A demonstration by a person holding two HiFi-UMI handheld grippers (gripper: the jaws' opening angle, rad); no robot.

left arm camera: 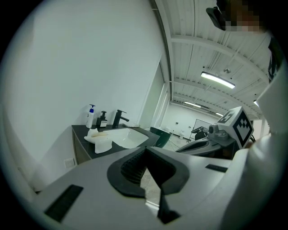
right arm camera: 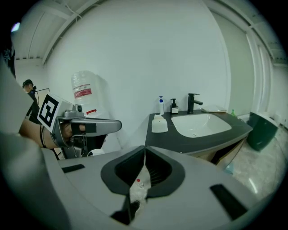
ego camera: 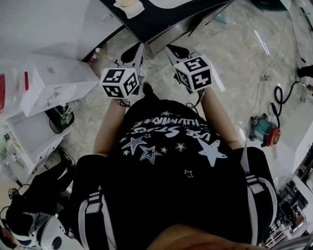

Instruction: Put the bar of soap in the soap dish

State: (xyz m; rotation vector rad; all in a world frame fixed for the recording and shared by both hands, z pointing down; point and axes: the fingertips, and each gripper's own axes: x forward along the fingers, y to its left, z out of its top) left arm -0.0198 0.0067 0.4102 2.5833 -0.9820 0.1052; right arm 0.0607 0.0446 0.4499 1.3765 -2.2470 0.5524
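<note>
1. My left gripper (left arm camera: 145,152) has its jaws pressed together with nothing between the ribbed pads
2. My right gripper (right arm camera: 144,150) is closed the same way and empty; only floor shows through the slit below its tips
3. In the head view both grippers sit side by side in front of the person's chest, pointing towards the black counter (ego camera: 161,19), well apart from anything on it
4. The bar of soap (ego camera: 127,2) is a small pale cream piece, rounded at the ends, smooth and unmarked as far as I can see
5. It lies at the counter's corner, beside the white basin (right arm camera: 200,123), on or against the white soap dish (left arm camera: 103,146); it is too small for me to tell whether it sits inside the dish
6. The dish is plain white with a curved rim
7. Behind it, along the wall, stand a pump bottle (left arm camera: 91,117) and a black tap (right arm camera: 192,102)
</note>
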